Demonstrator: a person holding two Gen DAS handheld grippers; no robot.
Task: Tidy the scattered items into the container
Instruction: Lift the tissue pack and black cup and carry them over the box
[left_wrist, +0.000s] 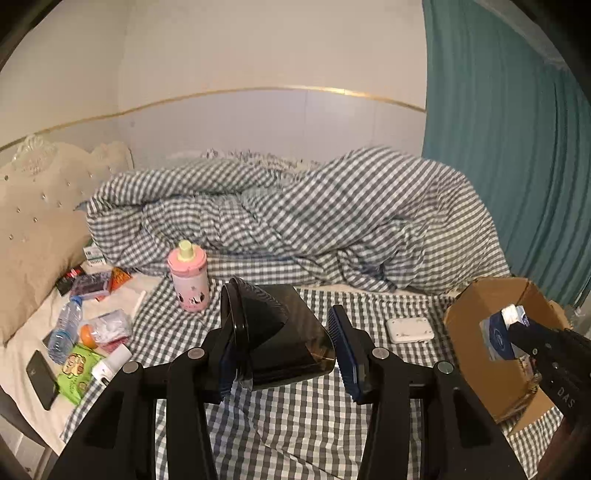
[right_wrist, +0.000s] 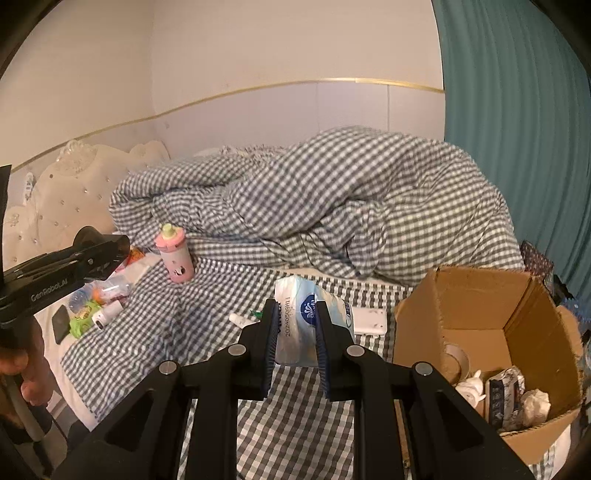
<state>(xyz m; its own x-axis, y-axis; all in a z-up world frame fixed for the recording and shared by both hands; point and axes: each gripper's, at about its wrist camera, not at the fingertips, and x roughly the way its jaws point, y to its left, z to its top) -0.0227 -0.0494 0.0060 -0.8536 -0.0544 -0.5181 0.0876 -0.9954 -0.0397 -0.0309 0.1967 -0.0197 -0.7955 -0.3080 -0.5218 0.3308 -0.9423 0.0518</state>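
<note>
In the left wrist view my left gripper (left_wrist: 282, 332) is shut on a shiny black box (left_wrist: 291, 332) and holds it above the checked sheet. My right gripper (right_wrist: 295, 332) is shut on a white and blue tissue pack (right_wrist: 306, 314), also lifted off the bed. The open cardboard box (right_wrist: 476, 306) stands just right of the right gripper, with a tape roll (right_wrist: 456, 360) and crumpled packets inside. From the left wrist the same cardboard box (left_wrist: 480, 328) sits at the right, and the right gripper (left_wrist: 550, 358) hangs over it with the tissue pack (left_wrist: 511, 315).
A pink bottle (left_wrist: 188, 280) stands upright ahead. A flat white case (left_wrist: 410, 329) lies near the cardboard box. At the left lie a water bottle (left_wrist: 64, 328), a phone (left_wrist: 42, 380), a green snack pack (left_wrist: 75, 373) and other small items. A bunched checked duvet (left_wrist: 295, 221) fills the back.
</note>
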